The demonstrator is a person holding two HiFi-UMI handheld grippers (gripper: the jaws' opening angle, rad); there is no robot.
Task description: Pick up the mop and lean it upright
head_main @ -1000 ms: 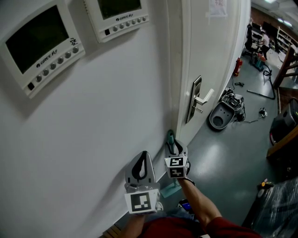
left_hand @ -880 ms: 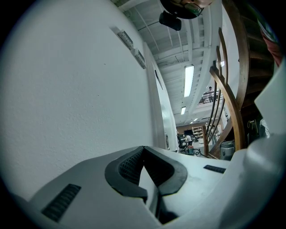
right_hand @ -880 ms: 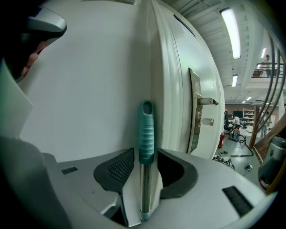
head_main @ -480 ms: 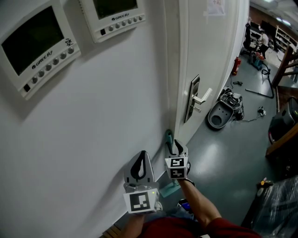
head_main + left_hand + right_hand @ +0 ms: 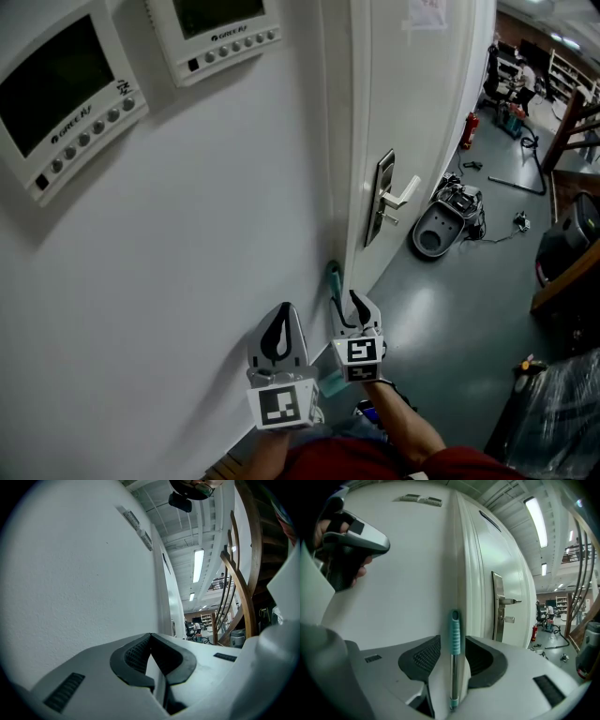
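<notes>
We see mop (image 5: 333, 279) standing upright, teal grip leaning in corner where wall (image 5: 234, 244) meets door frame (image 5: 349, 169). Our right gripper (image 5: 348, 307): jaws just opened wide, mop handle between pads, untouched by either. Our left gripper (image 5: 284, 319): jaws together, nothing held, close to wall.

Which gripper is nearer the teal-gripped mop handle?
Right. The right gripper has just been opening its jaws around the teal-gripped metal mop handle; the left gripper is to its left.

Teal grip on the silver mop (image 5: 453, 658), white wall (image 5: 206, 234), white door (image 5: 422, 94), grey floor (image 5: 450, 314)
</notes>
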